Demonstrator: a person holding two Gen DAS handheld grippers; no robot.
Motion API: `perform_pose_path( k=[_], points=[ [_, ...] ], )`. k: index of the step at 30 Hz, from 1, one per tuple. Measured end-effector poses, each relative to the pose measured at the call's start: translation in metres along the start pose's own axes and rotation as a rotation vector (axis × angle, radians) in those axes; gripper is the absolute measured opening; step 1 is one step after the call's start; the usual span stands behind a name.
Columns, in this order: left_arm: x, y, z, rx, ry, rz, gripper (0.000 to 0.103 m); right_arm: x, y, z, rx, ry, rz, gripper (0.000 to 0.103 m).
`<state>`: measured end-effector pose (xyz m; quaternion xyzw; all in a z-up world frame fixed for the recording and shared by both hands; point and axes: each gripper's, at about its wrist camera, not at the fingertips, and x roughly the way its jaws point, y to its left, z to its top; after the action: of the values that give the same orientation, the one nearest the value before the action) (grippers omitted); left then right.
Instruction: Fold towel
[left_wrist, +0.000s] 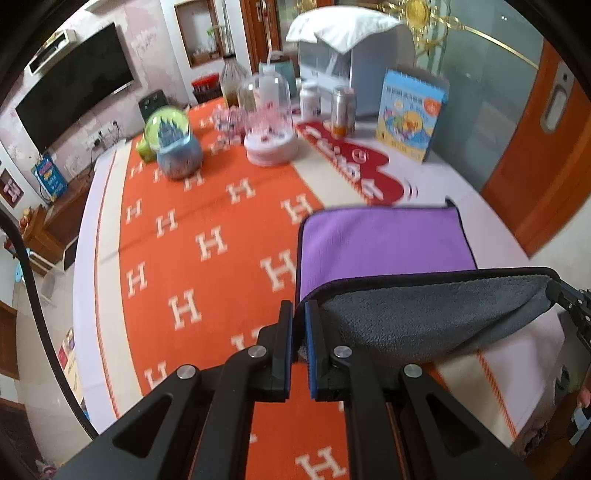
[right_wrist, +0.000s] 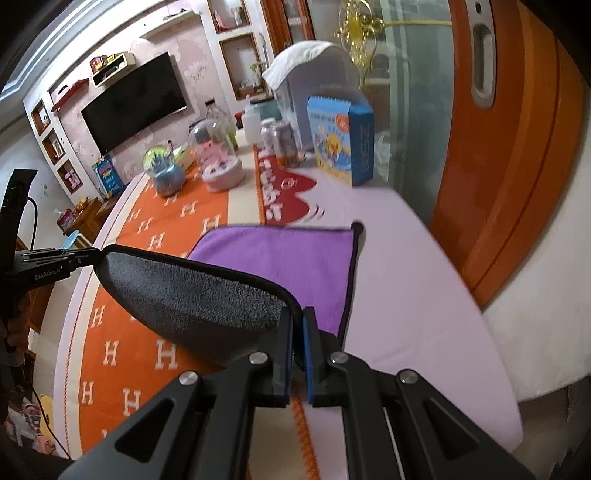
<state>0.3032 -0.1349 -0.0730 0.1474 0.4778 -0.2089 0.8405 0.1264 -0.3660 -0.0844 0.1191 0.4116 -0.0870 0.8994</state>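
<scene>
Left wrist: left gripper (left_wrist: 299, 332) and right gripper (right_wrist: 298, 334) each pinched onto a near towel (left_wrist: 388, 240) corner, lifted for folding over.

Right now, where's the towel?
The towel lies on the table's right side, beside the orange runner; left gripper and right gripper hold its near edge lifted.

Clutter at the far end of an orange, H-patterned table cover (left_wrist: 207, 236)

A green-domed snow globe (left_wrist: 173, 144) on a blue base stands beside a clear glass dome (left_wrist: 267, 118) on a white base. Near them are a white bottle (left_wrist: 309, 99), a metal can (left_wrist: 343, 110) and an upright blue picture box (left_wrist: 410, 116). Behind sits a grey box draped with a white cloth (left_wrist: 343, 26). A dark television (right_wrist: 135, 99) hangs on the far wall.
</scene>
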Motion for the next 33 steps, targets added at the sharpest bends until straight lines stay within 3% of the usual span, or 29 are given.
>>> perform_pose_path(
  k=[7, 17, 24, 33],
  points=[
    [0.010, -0.002, 0.022, -0.026, -0.166, -0.021, 0.004, 0.010, -0.006, 0.027, -0.010, -0.116, -0.059, 0.005],
    [0.061, 0.001, 0.032, -0.119, -0.273, 0.002, 0.004, 0.051, -0.006, 0.041, -0.084, -0.238, -0.138, 0.005],
    [0.105, 0.000, 0.033, -0.174, -0.280, 0.017, 0.004, 0.088, -0.007, 0.039, -0.122, -0.271, -0.183, 0.005],
    [0.143, 0.000, 0.035, -0.214, -0.229, -0.013, 0.006, 0.127, -0.013, 0.035, -0.155, -0.222, -0.228, 0.008]
  ],
)
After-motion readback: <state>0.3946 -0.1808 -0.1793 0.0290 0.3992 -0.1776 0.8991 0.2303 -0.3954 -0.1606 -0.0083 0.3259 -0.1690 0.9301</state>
